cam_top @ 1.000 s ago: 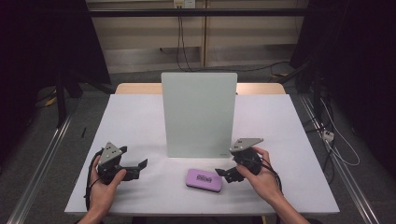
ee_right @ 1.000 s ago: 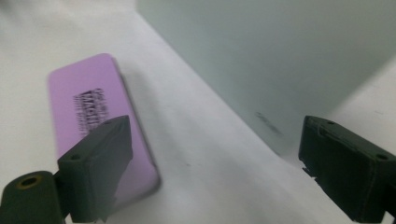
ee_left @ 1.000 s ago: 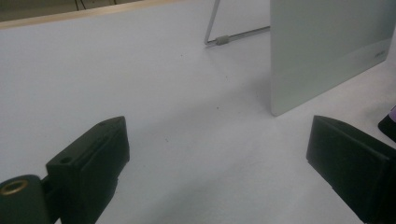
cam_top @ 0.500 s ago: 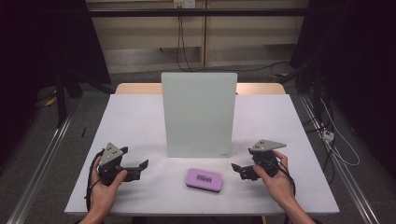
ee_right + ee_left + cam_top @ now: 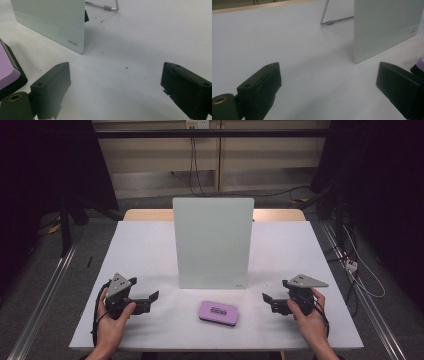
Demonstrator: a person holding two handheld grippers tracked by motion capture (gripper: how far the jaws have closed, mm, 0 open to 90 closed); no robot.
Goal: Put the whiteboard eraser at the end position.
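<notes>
One table (image 5: 150,250), one whiteboard (image 5: 212,242), two grippers, one purple eraser (image 5: 219,313).
Eraser is lying just before the whiteboard, between left gripper (image 5: 150,299) and right gripper (image 5: 266,301); both are gaping wide, holding nothing.

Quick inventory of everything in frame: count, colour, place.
Whiteboard: 1, pale white-green, upright mid-table on a metal stand.
Eraser: 1, purple top, black base, flat on the table in front of the whiteboard.
Table: 1, white top, wooden far edge.
Cables: several, dark, on the far wall and the floor.
Left gripper: 1, black, near left of table, fingers open, empty.
Right gripper: 1, black, near right, fingers open, empty.
Hands: 2, one on each gripper.
</notes>
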